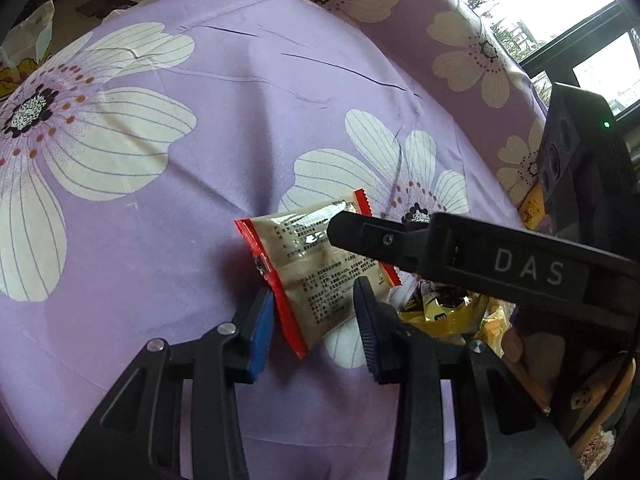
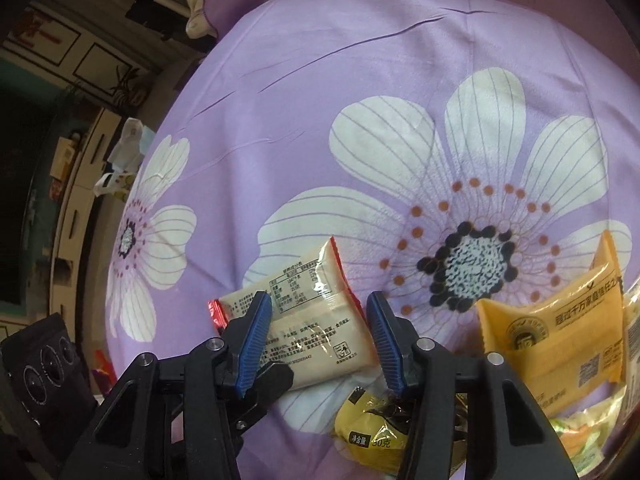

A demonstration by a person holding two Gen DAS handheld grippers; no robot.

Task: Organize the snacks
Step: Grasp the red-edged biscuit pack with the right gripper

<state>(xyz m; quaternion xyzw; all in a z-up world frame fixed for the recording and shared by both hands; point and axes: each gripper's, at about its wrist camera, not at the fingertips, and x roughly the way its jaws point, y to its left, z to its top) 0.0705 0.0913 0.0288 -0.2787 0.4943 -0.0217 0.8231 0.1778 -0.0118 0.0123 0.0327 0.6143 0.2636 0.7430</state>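
Both tools pinch the beige snack packet (image 2: pixel 304 320): left tool (image 1: pixel 314 320) at one end, right tool (image 2: pixel 318 340) at the other, lifting it off the bedspread (image 2: pixel 320 100), probably to move it from the other snacks (image 2: pixel 552 340).

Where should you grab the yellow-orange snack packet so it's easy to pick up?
Grip the yellow-orange packet at its crimped top edge, coming from above. It lies tilted on the purple flowered cloth, its far end raised and clear, while its lower end is crowded by other wrappers. The flat seal gives thin hand-held gripper pads something firm to pinch, probably without crushing the filling.
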